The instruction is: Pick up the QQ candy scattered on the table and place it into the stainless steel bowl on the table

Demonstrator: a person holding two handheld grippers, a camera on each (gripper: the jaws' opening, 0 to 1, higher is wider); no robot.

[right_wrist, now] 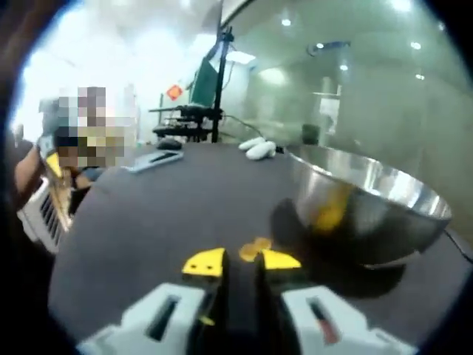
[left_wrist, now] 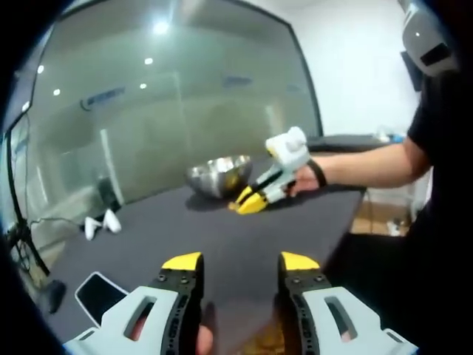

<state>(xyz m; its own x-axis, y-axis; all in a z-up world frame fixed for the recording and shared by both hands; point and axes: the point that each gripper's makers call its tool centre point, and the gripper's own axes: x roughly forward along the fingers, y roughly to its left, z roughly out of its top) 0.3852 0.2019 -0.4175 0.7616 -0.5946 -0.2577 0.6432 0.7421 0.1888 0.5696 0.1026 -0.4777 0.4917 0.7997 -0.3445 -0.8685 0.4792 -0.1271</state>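
The stainless steel bowl (left_wrist: 219, 175) (right_wrist: 369, 211) stands on the dark table (left_wrist: 244, 229) (right_wrist: 170, 214). A small orange QQ candy (right_wrist: 255, 248) lies on the table beside the bowl, just beyond my right gripper (right_wrist: 242, 262), whose yellow-tipped jaws stand a narrow gap apart. In the left gripper view that right gripper (left_wrist: 251, 202) is held low at the bowl's foot by a hand (left_wrist: 301, 180). My left gripper (left_wrist: 241, 261) hovers over the near table edge, open and holding nothing. A yellow smear on the bowl's wall may be a reflection.
A phone (left_wrist: 100, 294) (right_wrist: 154, 160) lies flat near one table edge. Two small white objects (left_wrist: 101, 223) (right_wrist: 259, 149) sit near the glass wall (left_wrist: 170, 96). A stand with equipment (right_wrist: 199, 103) rises behind the table. The person's arm (left_wrist: 369, 164) reaches over the table's far side.
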